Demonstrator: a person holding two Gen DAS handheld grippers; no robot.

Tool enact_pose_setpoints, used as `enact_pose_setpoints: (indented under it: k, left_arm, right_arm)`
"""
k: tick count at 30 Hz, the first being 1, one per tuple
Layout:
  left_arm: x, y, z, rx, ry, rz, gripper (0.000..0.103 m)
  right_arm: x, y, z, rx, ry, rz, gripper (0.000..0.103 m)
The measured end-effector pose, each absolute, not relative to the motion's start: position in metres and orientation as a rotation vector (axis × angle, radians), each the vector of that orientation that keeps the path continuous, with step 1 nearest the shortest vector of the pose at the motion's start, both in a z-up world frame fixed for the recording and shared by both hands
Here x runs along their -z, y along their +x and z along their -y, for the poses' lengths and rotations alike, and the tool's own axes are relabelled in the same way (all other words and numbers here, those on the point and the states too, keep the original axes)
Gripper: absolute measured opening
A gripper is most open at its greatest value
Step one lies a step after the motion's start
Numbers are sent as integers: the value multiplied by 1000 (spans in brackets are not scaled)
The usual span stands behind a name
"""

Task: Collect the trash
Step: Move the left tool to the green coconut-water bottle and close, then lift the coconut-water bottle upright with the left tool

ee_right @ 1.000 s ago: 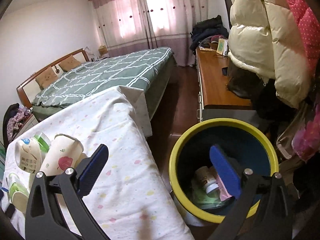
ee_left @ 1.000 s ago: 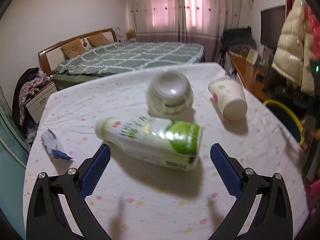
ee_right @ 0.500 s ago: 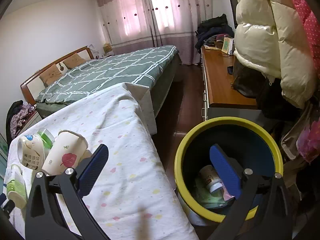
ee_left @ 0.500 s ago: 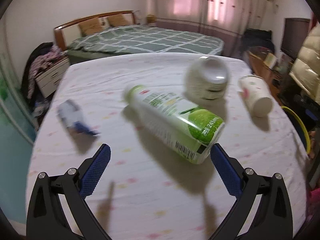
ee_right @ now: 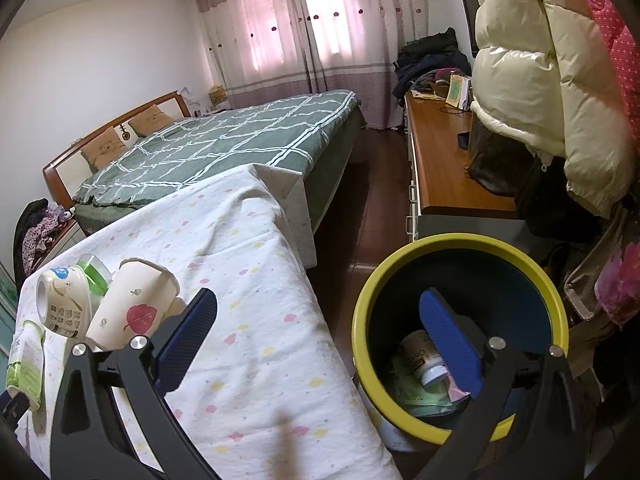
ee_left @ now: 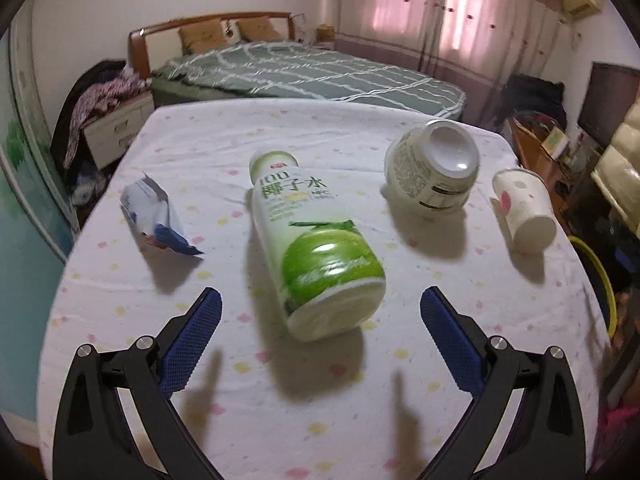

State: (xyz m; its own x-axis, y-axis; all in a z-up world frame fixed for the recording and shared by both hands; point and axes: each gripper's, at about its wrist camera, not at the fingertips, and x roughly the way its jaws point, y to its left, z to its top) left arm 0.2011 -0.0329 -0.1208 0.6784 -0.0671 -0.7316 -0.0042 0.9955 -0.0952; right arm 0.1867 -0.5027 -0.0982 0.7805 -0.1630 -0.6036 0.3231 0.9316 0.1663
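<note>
On the table (ee_left: 280, 420), from left to right, lie a crumpled blue-white wrapper (ee_left: 154, 222), a green coconut-water bottle (ee_left: 316, 256) on its side, a white jar (ee_left: 434, 172) and a tipped paper cup (ee_left: 522, 210). The left gripper (ee_left: 320, 316) hovers near the bottle's base, jaws spread and empty. Only the right wrist view shows inside the yellow-rimmed bin (ee_right: 460, 240), beside the table: a small bottle (ee_right: 424, 358) among scraps. The right gripper (ee_right: 318, 314) hangs there with jaws apart, holding nothing

"椰子水 NFC" on green bottle (ee_left: 312, 240)
</note>
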Motion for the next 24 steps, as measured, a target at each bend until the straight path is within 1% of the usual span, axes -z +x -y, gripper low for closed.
enact_pose_setpoints:
  k: [2, 3, 5, 6, 8, 10, 16, 24]
  left_arm:
    - [123, 208, 36, 10, -91, -835, 87]
    - [124, 210, 37, 3, -87, -839, 85]
    - [128, 215, 38, -16, -80, -850, 74]
    - [130, 217, 37, -20, -83, -858, 72]
    - [132, 220, 35, -17, -93, -867, 63]
    - [133, 220, 32, -17, -98, -862, 58]
    - [118, 212, 30, -1, -53, -811, 57]
    - [65, 193, 25, 45, -16, -719, 55]
  right_arm:
    - [99, 187, 502, 259, 269, -623, 97]
    - [99, 188, 502, 256, 268, -623, 97]
    - [99, 189, 501, 252, 267, -621, 97]
    - [99, 188, 501, 250, 269, -621, 97]
    - [99, 188, 501, 247, 271, -619, 97]
    - [99, 187, 501, 247, 270, -619, 97]
    - [99, 187, 500, 247, 271, -619, 97]
    - [98, 188, 500, 242, 270, -619, 97]
